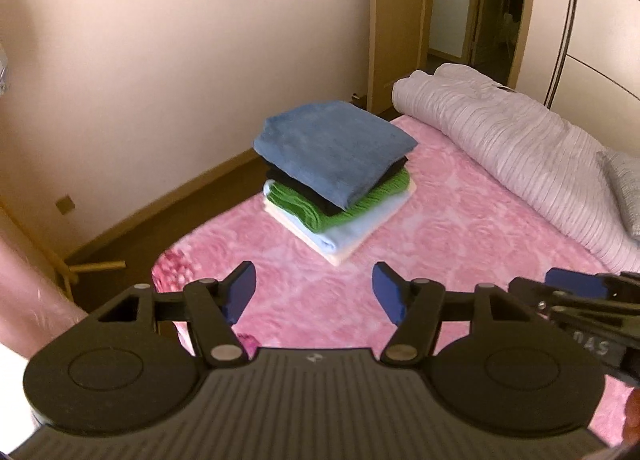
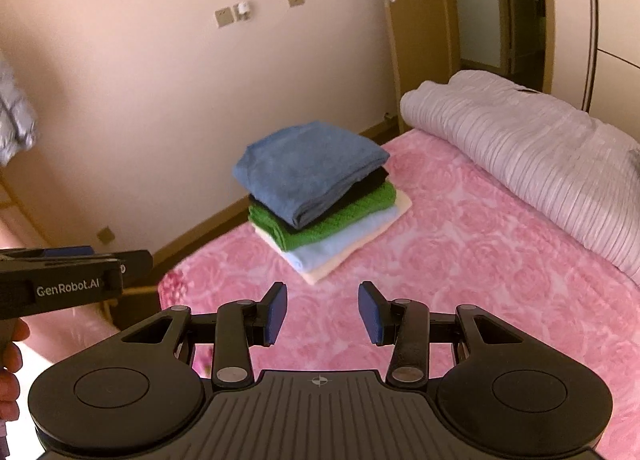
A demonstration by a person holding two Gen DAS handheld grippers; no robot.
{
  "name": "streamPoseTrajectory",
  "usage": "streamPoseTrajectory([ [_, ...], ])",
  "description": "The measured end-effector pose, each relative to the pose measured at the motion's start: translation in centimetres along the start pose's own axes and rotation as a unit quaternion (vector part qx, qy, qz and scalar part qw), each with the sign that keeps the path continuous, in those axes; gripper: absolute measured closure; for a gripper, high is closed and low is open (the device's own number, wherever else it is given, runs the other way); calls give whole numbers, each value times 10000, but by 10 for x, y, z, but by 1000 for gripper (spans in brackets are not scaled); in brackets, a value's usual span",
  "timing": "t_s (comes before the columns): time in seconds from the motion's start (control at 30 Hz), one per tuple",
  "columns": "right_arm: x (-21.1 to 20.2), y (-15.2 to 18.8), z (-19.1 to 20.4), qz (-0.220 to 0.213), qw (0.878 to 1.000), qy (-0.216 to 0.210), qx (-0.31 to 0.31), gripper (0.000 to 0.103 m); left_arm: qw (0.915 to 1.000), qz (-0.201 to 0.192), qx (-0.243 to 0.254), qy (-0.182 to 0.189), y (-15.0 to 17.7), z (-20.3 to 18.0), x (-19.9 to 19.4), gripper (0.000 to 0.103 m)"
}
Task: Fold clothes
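A stack of folded clothes (image 1: 336, 179) (image 2: 316, 195) rests on the pink bed cover (image 1: 460, 244) (image 2: 460, 260) near its far left corner. A blue piece lies on top, then black, green, light blue and cream layers. My left gripper (image 1: 314, 292) hovers over the cover short of the stack, jaws wide open with nothing between them. My right gripper (image 2: 322, 314) is also open and empty, a little short of the stack. Each gripper shows at the edge of the other's view: the right gripper (image 1: 576, 292) at right, the left gripper (image 2: 72, 280) at left.
A rolled pale striped duvet (image 1: 520, 155) (image 2: 540, 163) lies along the far right of the bed. A beige wall (image 1: 160, 79) and brown floor strip (image 1: 132, 236) border the bed's left side. An open wooden door (image 1: 396, 19) stands behind. A hand (image 2: 8, 380) holds the left gripper.
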State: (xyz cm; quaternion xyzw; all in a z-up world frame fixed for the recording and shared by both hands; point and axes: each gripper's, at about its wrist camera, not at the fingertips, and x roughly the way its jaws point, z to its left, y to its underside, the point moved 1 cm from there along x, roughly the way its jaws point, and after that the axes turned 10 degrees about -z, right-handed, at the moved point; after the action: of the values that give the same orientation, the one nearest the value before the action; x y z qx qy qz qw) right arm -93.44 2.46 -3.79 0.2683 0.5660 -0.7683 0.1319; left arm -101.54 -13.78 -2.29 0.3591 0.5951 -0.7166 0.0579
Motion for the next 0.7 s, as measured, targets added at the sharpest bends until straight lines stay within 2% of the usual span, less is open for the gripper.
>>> streamPoseTrajectory([
  [0.23,-7,15,-21,498,9983,124,-272,59,9995,46,-289,-145,27,-29,-29,42],
  [0.4,-16,27,-35,700,9968,117,-373,59,9984,158,-507,-217,44,-42,-42,42],
  [0.7,-6,25,-47,883,9952,14,-415,59,9969,297,-631,-370,49,-49,-41,42],
])
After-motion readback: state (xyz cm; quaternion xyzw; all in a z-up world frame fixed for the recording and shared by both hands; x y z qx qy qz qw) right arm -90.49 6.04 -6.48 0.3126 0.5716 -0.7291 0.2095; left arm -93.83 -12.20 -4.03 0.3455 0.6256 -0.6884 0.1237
